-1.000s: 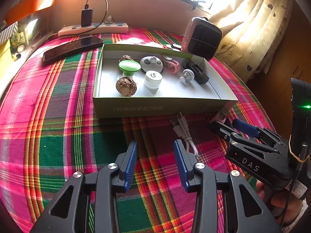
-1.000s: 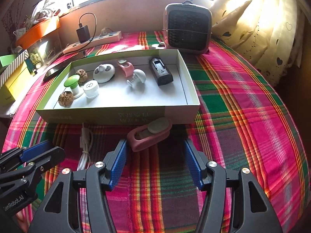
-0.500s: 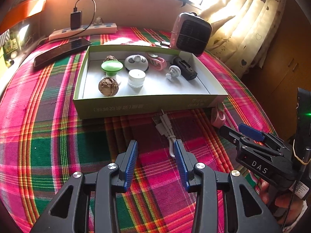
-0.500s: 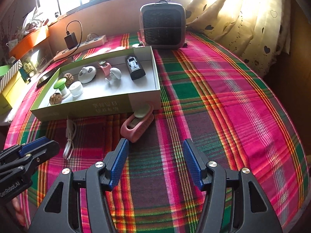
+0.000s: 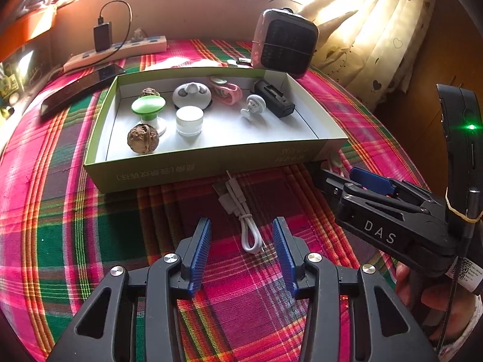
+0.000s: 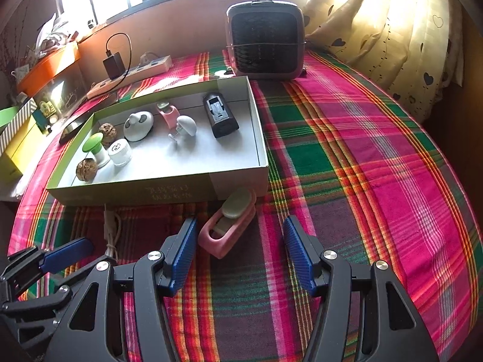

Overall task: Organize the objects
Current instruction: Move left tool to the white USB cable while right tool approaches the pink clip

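The box point(image 5: 193, 167) is holding 8 things — 2 walnuts point(image 5: 142, 138) among them; in front of it, 1 white cable point(image 5: 241, 211) and 1 pink clip point(image 6: 229, 226) are lying between released claws — left claw point(image 5: 241, 250) having just been opening, right claw point(image 6: 238, 253) standing wide.

In shallow green cardboard box point(image 5: 193, 172): two walnuts, small items.
Before box: coiled white cable point(image 5: 241, 211) left, pink rubber clip point(image 6: 228, 226) right.
Behind box: grey fan heater point(image 6: 264, 51).

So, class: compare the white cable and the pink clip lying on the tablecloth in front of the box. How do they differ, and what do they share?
The white cable is thin, floppy and folded into a loop; the pink clip is chunky and rigid. The cable is all white, the clip pink with a pale green pad on top. The cable lies ahead of the left gripper, the clip ahead of the right gripper. Both rest on the plaid cloth, outside the box, ungripped.
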Demonstrator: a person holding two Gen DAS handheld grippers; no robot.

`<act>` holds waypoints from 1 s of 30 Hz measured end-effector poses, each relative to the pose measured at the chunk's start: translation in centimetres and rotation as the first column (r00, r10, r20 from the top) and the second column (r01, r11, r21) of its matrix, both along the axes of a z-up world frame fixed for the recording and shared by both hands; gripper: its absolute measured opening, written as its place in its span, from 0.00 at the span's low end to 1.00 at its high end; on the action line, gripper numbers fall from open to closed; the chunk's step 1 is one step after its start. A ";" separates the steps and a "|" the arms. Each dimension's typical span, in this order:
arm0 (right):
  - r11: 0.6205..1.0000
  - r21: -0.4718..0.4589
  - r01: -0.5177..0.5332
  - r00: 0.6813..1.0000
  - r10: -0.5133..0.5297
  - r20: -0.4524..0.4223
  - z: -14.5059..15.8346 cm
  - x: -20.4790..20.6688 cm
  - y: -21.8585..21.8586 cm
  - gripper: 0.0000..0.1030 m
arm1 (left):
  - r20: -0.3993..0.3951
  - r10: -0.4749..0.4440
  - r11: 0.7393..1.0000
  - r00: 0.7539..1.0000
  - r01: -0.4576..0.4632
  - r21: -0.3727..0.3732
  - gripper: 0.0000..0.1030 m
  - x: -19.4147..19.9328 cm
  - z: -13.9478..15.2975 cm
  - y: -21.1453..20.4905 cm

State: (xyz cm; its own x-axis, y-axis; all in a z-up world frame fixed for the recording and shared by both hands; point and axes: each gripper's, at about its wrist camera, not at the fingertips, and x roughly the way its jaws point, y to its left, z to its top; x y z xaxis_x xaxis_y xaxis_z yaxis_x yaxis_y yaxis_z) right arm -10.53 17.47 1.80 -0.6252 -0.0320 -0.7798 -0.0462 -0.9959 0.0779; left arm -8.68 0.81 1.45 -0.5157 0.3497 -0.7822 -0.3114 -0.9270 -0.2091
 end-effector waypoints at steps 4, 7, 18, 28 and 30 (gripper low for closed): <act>1.000 0.005 0.000 1.000 0.000 -0.001 0.0 -0.2 0.1 0.57 | -0.005 0.001 1.000 1.000 -0.001 -0.012 0.39 -0.1 0.0 0.2; 1.000 0.014 -0.002 1.000 0.002 0.005 -0.1 -0.4 0.1 0.57 | -0.006 0.007 1.000 1.000 -0.007 -0.017 0.39 -0.3 0.0 0.3; 0.999 0.035 0.023 1.000 -0.023 0.001 -0.2 -0.2 1.5 0.57 | -0.019 0.021 0.998 1.000 -0.022 -0.052 0.39 -0.9 -0.1 0.8; 0.999 0.035 0.038 0.999 -0.038 0.001 -0.2 -0.3 2.7 0.57 | -0.026 0.030 0.998 0.999 -0.031 -0.056 0.39 -1.2 -0.2 0.7; 0.999 0.030 0.035 0.999 -0.035 0.000 -0.2 -0.3 2.9 0.57 | -0.023 0.033 0.998 0.999 -0.034 -0.049 0.39 -1.2 -0.2 0.7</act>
